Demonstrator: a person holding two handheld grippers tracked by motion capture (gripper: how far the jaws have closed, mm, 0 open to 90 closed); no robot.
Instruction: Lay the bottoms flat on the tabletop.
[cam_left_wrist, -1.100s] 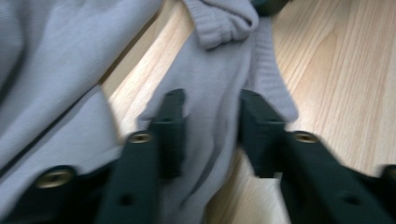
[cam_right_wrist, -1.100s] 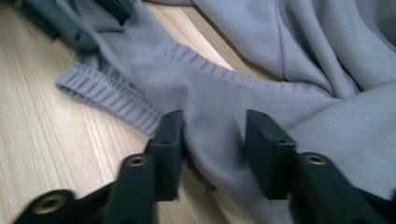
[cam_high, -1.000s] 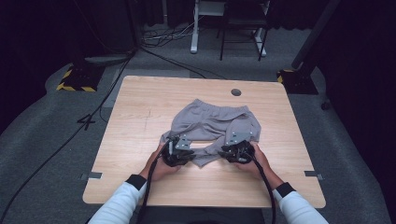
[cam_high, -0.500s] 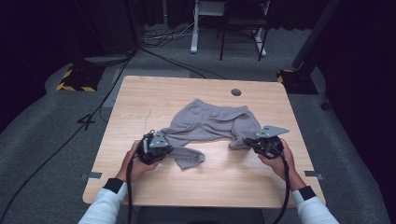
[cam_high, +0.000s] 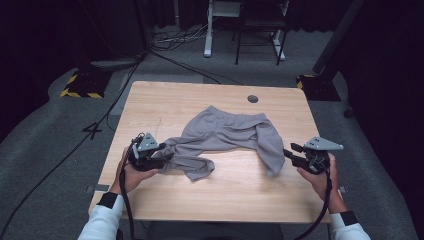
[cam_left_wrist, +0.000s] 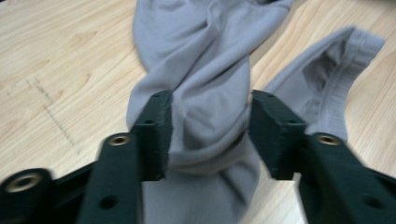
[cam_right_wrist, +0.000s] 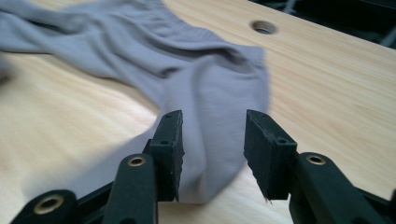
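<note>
High view: a pair of grey soft-fabric jogging trousers lies spread across the middle of the light wooden rectangular table, waistband toward twelve o'clock, one leg trailing to eight o'clock and folding back on itself, the other hanging toward four o'clock. The left gripper sits at nine o'clock of the garment, at the twisted leg; the right gripper sits at three o'clock, just beside the other leg's end, apart from it. A round cable hole lies in the tabletop at one o'clock. Left gripper view: its jaws have just been opening and stand parted, the bunched trouser leg lying between them, pads not pressing. Right gripper view: its jaws have likewise just been opening and stand apart, the leg's end resting on the table between and beyond them, unclamped.
</note>
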